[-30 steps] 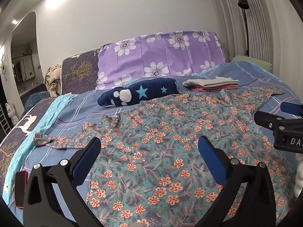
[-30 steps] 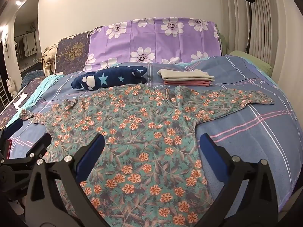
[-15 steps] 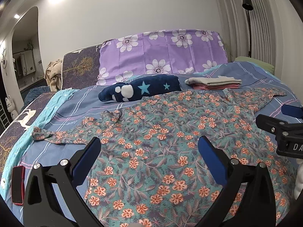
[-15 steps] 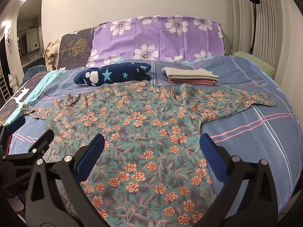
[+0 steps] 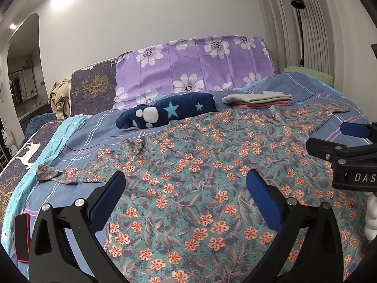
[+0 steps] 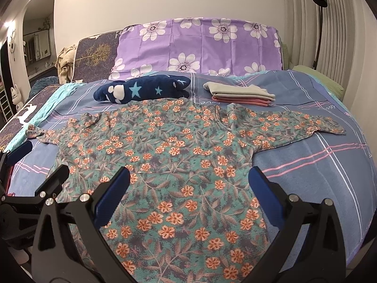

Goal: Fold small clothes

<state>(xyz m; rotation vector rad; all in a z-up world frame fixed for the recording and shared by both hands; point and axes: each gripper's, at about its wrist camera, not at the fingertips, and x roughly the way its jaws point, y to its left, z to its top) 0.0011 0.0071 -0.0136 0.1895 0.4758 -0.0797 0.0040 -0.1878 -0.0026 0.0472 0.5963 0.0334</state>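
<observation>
A teal long-sleeved shirt with orange flowers [image 5: 200,179] [image 6: 183,155] lies spread flat on the bed, sleeves out to both sides. Its left sleeve end [image 5: 47,173] is crumpled near the bed's left edge; its right sleeve [image 6: 313,123] reaches toward the right. My left gripper [image 5: 186,186] hovers open above the shirt's lower left part with nothing between its fingers. My right gripper [image 6: 188,184] hovers open above the lower middle of the shirt, also empty. Each gripper shows at the edge of the other's view.
Behind the shirt lie a navy star-patterned plush [image 5: 167,113] [image 6: 141,89] and a small stack of folded clothes [image 5: 258,100] [image 6: 240,94]. A purple flowered pillow [image 6: 200,47] leans on the headboard. A red phone [image 5: 21,237] rests near the bed's left edge. A floor lamp [image 6: 319,0] stands at right.
Both grippers have risen and drawn back slightly, so more of the shirt and bed shows. The shirt has not moved, and both grippers stay open.
</observation>
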